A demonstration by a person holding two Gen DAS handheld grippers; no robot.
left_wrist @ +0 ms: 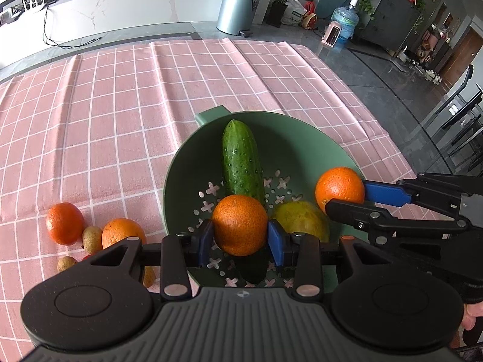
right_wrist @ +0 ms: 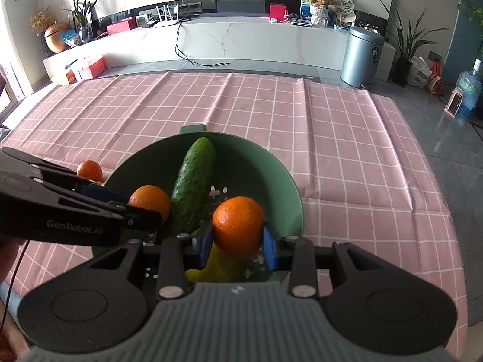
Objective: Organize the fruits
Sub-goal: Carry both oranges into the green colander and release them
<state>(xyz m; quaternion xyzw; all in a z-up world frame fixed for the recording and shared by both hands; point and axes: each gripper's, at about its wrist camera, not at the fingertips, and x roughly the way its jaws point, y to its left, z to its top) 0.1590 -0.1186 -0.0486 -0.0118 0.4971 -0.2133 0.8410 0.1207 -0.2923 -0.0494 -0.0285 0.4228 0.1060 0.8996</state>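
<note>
The left gripper (left_wrist: 240, 233), black jointed plastic with blue rubber pads, pinches a round, pebbly-skinned orange (left_wrist: 240, 224) above the green plastic colander bowl (left_wrist: 305, 150). The right gripper (right_wrist: 237, 238), built the same way, clamps a second dimpled orange (right_wrist: 238, 226) over the same bowl; the white lettering "GenRobot.AI" reads along the left gripper's black side in the right wrist view. The bowl is smooth and matte, with cross-shaped drain holes (left_wrist: 212, 188) cut in its floor and a tab handle (left_wrist: 212, 116) on the far rim. Inside lie a long, bumpy dark-green cucumber (left_wrist: 240, 158) and a smooth yellow-green rounded fruit (left_wrist: 300, 221). The bowl stands on a counter covered with a creased pink cloth with a white grid (left_wrist: 120, 105). Left of the bowl, on the cloth, sit two more loose oranges (left_wrist: 65, 223) and small tan, oval fruits (left_wrist: 92, 238).
</note>
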